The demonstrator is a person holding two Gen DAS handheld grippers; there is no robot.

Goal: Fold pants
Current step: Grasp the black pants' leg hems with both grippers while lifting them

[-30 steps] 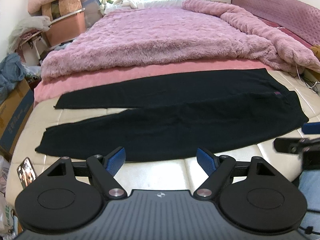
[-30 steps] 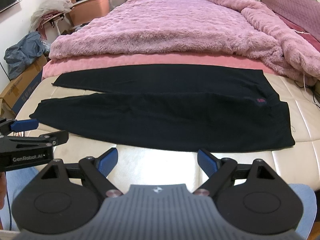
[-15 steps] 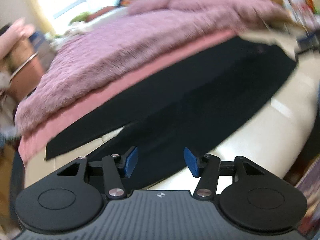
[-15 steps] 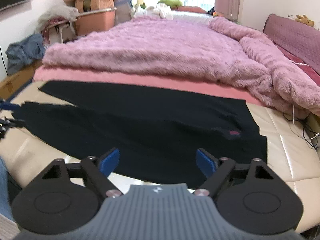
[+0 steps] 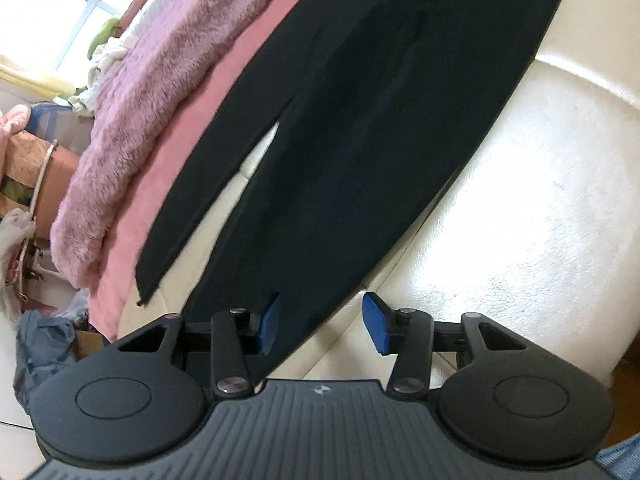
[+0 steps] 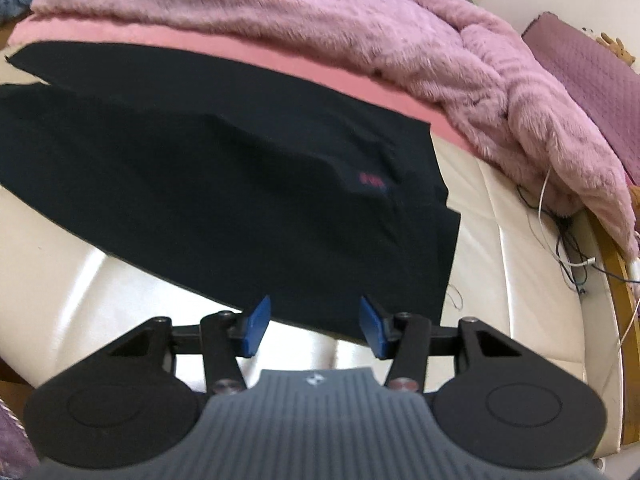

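Note:
Black pants [image 5: 360,128] lie flat on the cream mattress [image 5: 540,184], legs spread apart. My left gripper [image 5: 322,326] is open, low over the near leg's cuff end, with the fabric edge between its blue pads [image 5: 269,322]. In the right wrist view the pants [image 6: 224,184] show their waist end with a small red label [image 6: 370,179]. My right gripper [image 6: 314,326] is open, right at the near edge of the pants by the waist corner. Neither gripper holds cloth.
A fluffy pink blanket [image 6: 320,28] and pink sheet [image 6: 280,64] lie behind the pants. Cables [image 6: 560,216] trail at the mattress's right edge. Boxes and clothes [image 5: 24,168] stand off the bed's left end.
Both grippers have dropped and moved in close to the pants, the left toward the near leg's cuff, the right toward the waist corner. Both jaws have narrowed somewhat but stay open.

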